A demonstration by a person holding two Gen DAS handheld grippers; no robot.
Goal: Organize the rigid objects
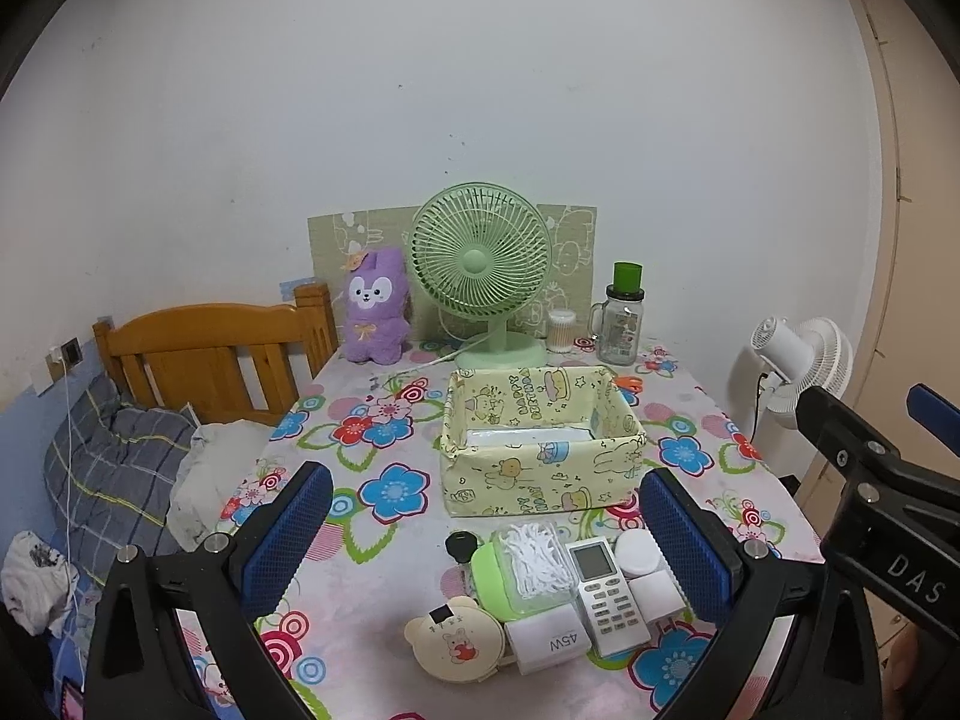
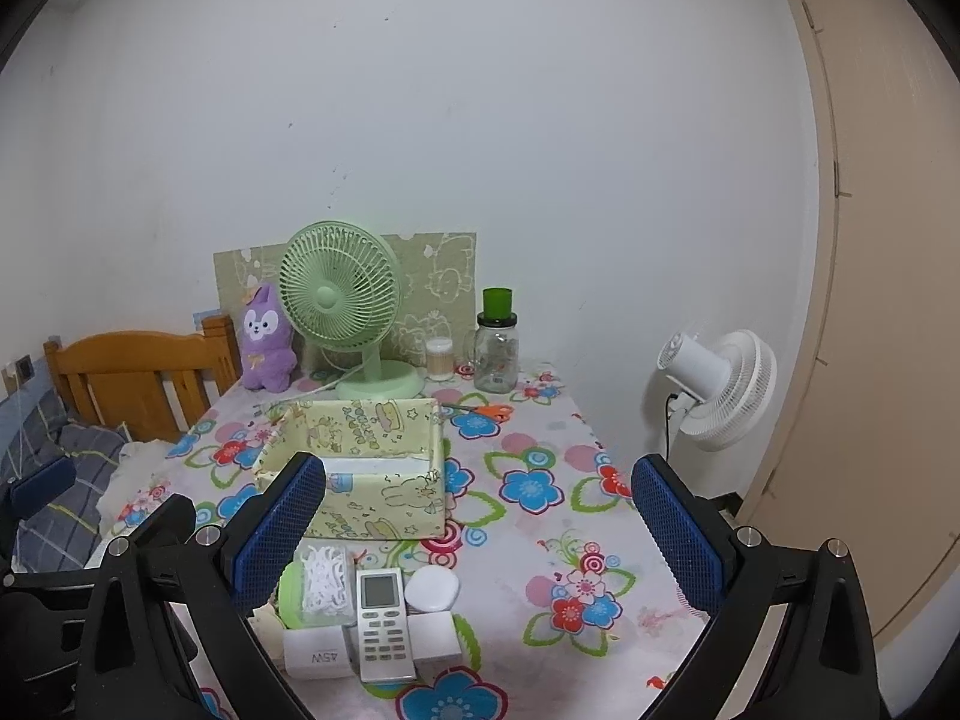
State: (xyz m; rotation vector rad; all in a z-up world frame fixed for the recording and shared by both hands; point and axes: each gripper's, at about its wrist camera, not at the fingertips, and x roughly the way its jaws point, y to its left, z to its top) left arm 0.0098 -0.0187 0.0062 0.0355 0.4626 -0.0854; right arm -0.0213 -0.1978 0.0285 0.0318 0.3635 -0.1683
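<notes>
the left gripper (image 1: 486, 546) and the right gripper (image 2: 477, 525) both hang spread wide with nothing between their blue, dimpled rubber pads, above a table under a glossy flower-print cloth (image 1: 384, 546).

the things to sort sit bunched at the near edge, just in front of a soft-sided fabric box (image 1: 543, 450) printed with cartoon bears: one flat white remote control (image 1: 606, 594) with a small screen, one boxy white charger (image 1: 549, 642) marked 45w, one smaller white cube plug (image 1: 654, 594), one round white jar (image 1: 636, 552), one green-edged clear case of white floss picks (image 1: 528, 570), one cream bear-shaped disc (image 1: 456, 639) and one small black knob (image 1: 461, 545). the box holds only a pale, shiny lining.

the left view alone shows the knob and the whole bear disc; in the right view the left pad covers them. the right view shows more of the orange-handled scissors (image 2: 489, 409) behind the box.

at the back stand one ribbed green desk fan (image 1: 480, 264), one fuzzy purple plush (image 1: 375, 306), one glass jar with a green cap (image 1: 621, 318) and one tub of cotton swabs (image 1: 561, 330).
</notes>
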